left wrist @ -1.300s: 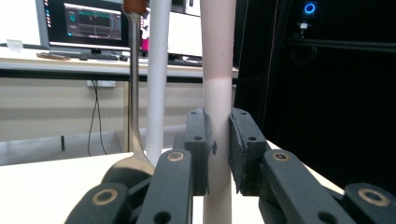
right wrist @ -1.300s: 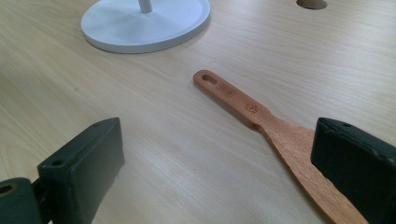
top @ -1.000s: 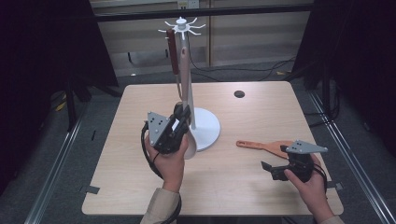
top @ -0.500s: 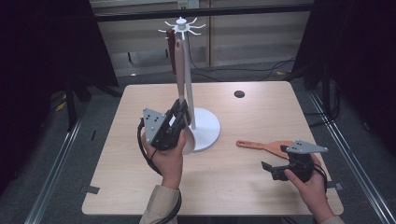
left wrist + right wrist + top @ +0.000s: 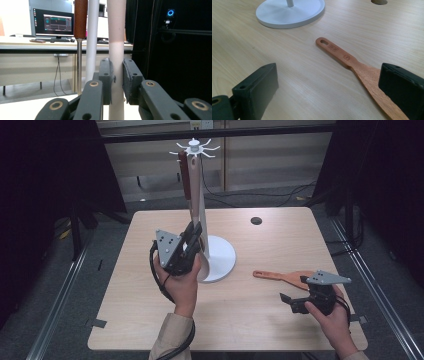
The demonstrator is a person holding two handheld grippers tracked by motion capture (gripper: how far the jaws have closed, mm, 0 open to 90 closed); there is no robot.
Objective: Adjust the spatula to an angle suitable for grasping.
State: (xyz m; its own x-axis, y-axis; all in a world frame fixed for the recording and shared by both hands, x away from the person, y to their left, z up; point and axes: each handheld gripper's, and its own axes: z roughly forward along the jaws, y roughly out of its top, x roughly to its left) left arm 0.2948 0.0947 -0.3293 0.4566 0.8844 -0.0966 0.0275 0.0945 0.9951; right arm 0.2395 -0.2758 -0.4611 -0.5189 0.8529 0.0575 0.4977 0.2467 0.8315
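A white hook stand [image 5: 222,257] rises from a round base at the middle of the table. A brown-handled utensil [image 5: 184,175] hangs from its top hooks. My left gripper [image 5: 192,232] is shut on the handle of a pale wooden utensil [image 5: 196,195] that stands upright against the stand's pole. In the left gripper view the pads [image 5: 106,75] press the pale handle [image 5: 116,30], with the white pole [image 5: 93,37] and the brown handle [image 5: 80,17] just left of it. My right gripper [image 5: 287,301] is open low over the table, beside a wooden spatula [image 5: 280,276] lying flat [image 5: 347,58].
A dark round hole [image 5: 256,220] sits in the tabletop at the back right. The stand's base [image 5: 289,12] lies ahead of the right gripper. A desk with a lit monitor [image 5: 53,22] stands beyond the table, and dark curtains flank both sides.
My left gripper has edged slightly up and left, still clamped on the pale handle. The right gripper and the spatula have stayed put.
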